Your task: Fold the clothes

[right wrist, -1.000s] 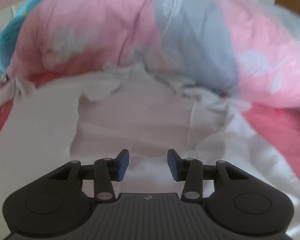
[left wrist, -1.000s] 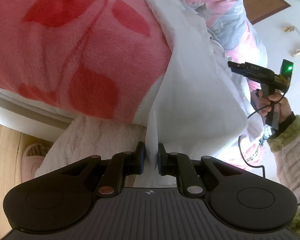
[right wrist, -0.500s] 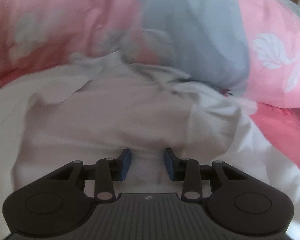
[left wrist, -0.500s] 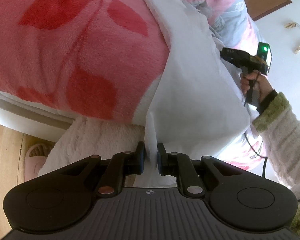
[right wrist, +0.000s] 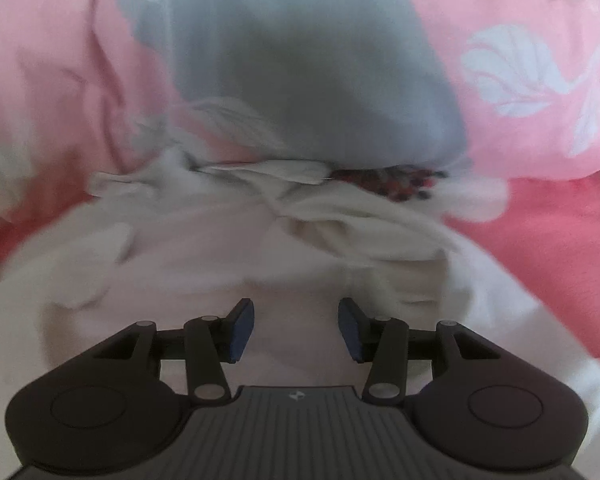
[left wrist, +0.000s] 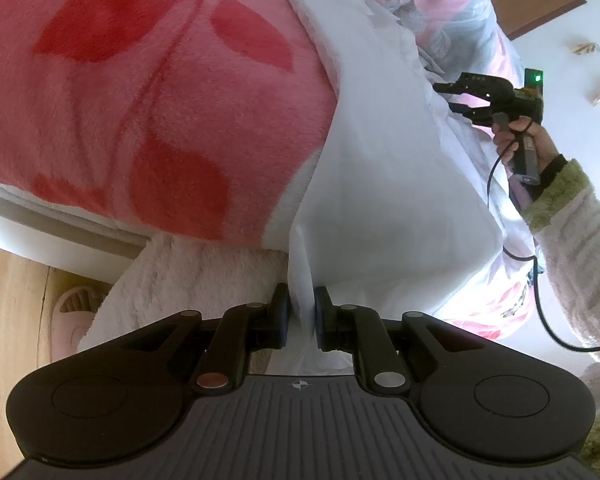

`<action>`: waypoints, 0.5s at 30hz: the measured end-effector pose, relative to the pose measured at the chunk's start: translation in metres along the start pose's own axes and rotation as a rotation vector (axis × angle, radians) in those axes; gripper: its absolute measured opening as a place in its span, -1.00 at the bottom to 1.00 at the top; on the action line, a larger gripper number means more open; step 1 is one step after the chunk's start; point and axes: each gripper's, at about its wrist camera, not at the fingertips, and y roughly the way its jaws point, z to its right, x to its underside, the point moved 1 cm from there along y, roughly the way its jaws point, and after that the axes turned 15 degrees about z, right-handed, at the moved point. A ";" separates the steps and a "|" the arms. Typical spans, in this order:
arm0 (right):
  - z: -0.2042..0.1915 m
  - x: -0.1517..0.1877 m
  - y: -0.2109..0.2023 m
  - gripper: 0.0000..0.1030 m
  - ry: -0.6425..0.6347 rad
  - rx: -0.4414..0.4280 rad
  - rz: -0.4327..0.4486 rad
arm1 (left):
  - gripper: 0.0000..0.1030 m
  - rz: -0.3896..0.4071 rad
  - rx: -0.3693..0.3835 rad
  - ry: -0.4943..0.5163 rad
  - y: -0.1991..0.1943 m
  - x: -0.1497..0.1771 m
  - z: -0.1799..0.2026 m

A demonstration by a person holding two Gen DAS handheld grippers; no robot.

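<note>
A white garment (left wrist: 388,184) lies stretched over the bed. My left gripper (left wrist: 302,312) is shut on its near edge, the cloth pinched between the pads. In the left wrist view my right gripper (left wrist: 448,98) hovers at the garment's far end, held by a hand (left wrist: 518,140). In the right wrist view the right gripper (right wrist: 296,320) sits just above the white garment (right wrist: 204,264), near its crumpled far edge (right wrist: 300,196). Its jaws are opening and no cloth is between the pads.
A pink fleece blanket (left wrist: 120,92) with red leaves covers the bed. A pink and grey quilt (right wrist: 308,60) is bunched behind the garment. A fluffy white towel (left wrist: 196,276) hangs below the bed edge. A slipper (left wrist: 72,312) is on the wooden floor.
The right gripper moved along the garment toward its crumpled far edge and the quilt, and its jaws now stand wider. The left gripper kept still with its hold on the cloth.
</note>
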 end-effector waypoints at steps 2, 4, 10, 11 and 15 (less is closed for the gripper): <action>-0.009 0.003 0.007 0.01 -0.072 0.007 -0.019 | -0.76 -0.002 -0.002 0.000 0.000 0.001 0.000; -0.018 0.006 0.014 -0.11 -0.147 0.017 -0.025 | -0.76 -0.003 -0.003 -0.001 0.000 0.002 -0.001; -0.024 -0.003 0.019 -1.00 -0.180 0.067 0.080 | -0.76 -0.015 -0.005 0.006 -0.005 0.005 -0.005; -0.024 -0.005 0.021 -1.00 -0.186 0.076 0.095 | -0.76 -0.017 -0.007 0.009 -0.004 0.005 -0.005; -0.018 -0.017 0.028 -1.00 -0.180 0.102 0.144 | -0.76 -0.024 -0.008 0.011 -0.008 0.006 -0.008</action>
